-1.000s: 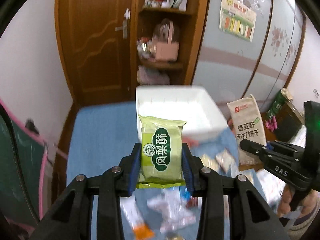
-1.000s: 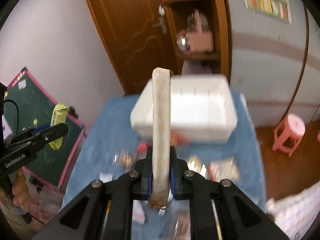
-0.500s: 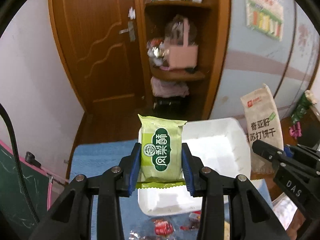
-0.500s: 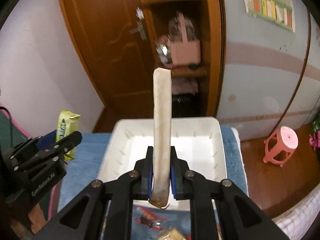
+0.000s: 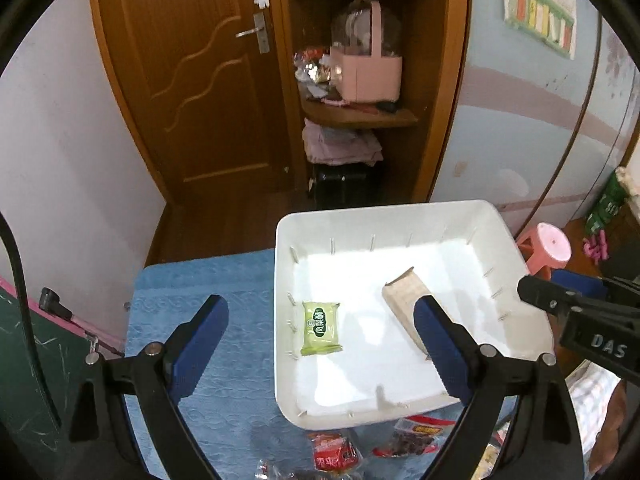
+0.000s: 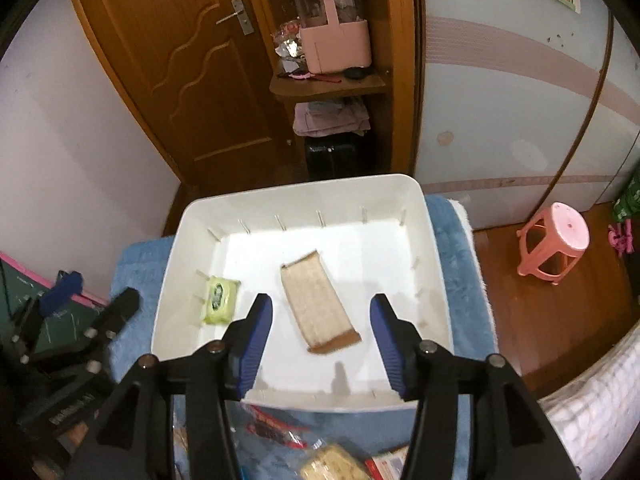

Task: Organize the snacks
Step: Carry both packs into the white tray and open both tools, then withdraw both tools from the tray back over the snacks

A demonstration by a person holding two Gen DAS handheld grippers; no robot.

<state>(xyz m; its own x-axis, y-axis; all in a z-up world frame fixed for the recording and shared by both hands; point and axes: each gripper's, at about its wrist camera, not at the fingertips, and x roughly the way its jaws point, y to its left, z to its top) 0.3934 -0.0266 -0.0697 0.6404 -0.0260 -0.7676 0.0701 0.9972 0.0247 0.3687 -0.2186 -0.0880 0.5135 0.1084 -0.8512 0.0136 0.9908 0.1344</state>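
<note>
Both claws hung wide apart and held nothing, poised over the near half of the white bin (image 6: pixel 424 216)! Inside it, the green snack packet (image 5: pixel 321 327) lay flat close to the bin's left wall, and the beige cracker pouch (image 6: pixel 318 300) lay flat near the bin's middle, its long axis running from the far side back toward the near rim, slightly slanted. The left claw (image 5: pixel 320 356) straddled the bin's near-left corner, one finger out over the blue towel (image 5: pixel 208 276) that covered the surface; the right claw (image 6: pixel 320 340) sat squarely above the pouch's near end. What mattered next, by my reading, was behind the bin's near rim: the loose snacks (image 5: pixel 334 450) waited on the towel just this side of it, below both claws, so each would need to draw back and dip. The red wrappers (image 6: pixel 276 428) lay nearest the bin's front edge, roughly between the two claws, with neither plainly closer.
</note>
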